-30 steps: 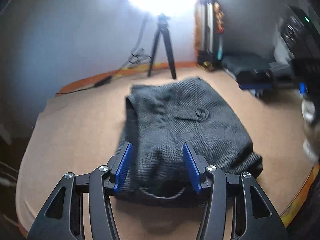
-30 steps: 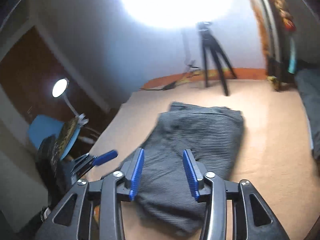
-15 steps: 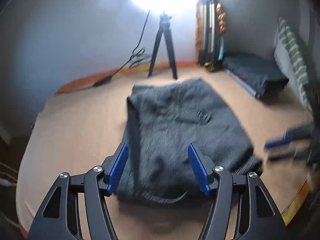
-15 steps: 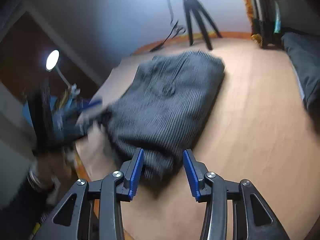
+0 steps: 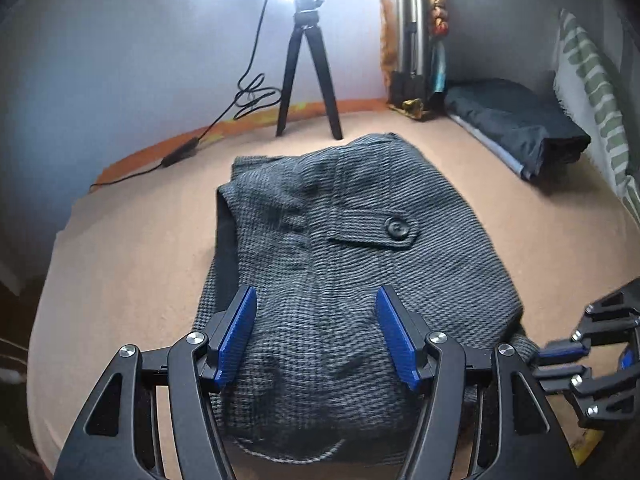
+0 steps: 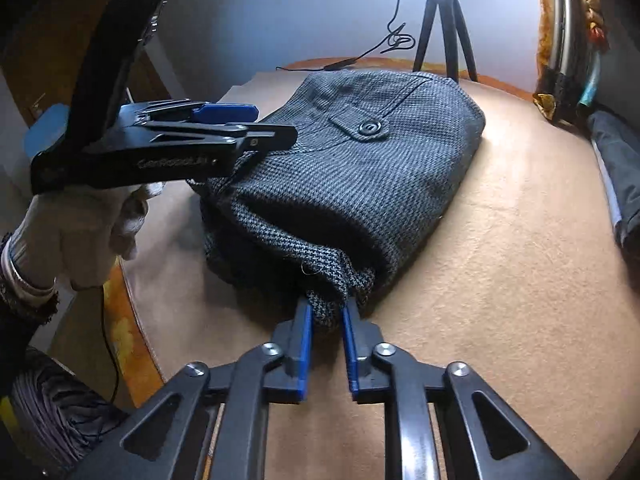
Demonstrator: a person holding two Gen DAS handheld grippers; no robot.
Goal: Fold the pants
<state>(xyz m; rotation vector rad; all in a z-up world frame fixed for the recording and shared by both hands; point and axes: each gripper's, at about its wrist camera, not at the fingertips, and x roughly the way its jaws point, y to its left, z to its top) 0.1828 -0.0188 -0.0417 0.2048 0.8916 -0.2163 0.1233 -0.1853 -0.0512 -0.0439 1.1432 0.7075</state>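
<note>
My right claw [image 6: 325, 314] was clenched on a lower corner of the thick, soft grey houndstooth wool pants [image 6: 360, 168], folded mid-frame on the tan desk [image 6: 520, 260]; my left claw [image 5: 316, 332] hovered released above; the limp, weighty cloth wanted corner grips.

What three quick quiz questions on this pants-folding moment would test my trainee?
1. True or false: the right claw is shut on a corner of the folded pants.
2. Is the left claw open or shut?
3. What fastens the pocket flap: A) zipper B) button C) snap?

Key: 1 true; 2 open, held over the near end of the pants; 3 B.
</note>
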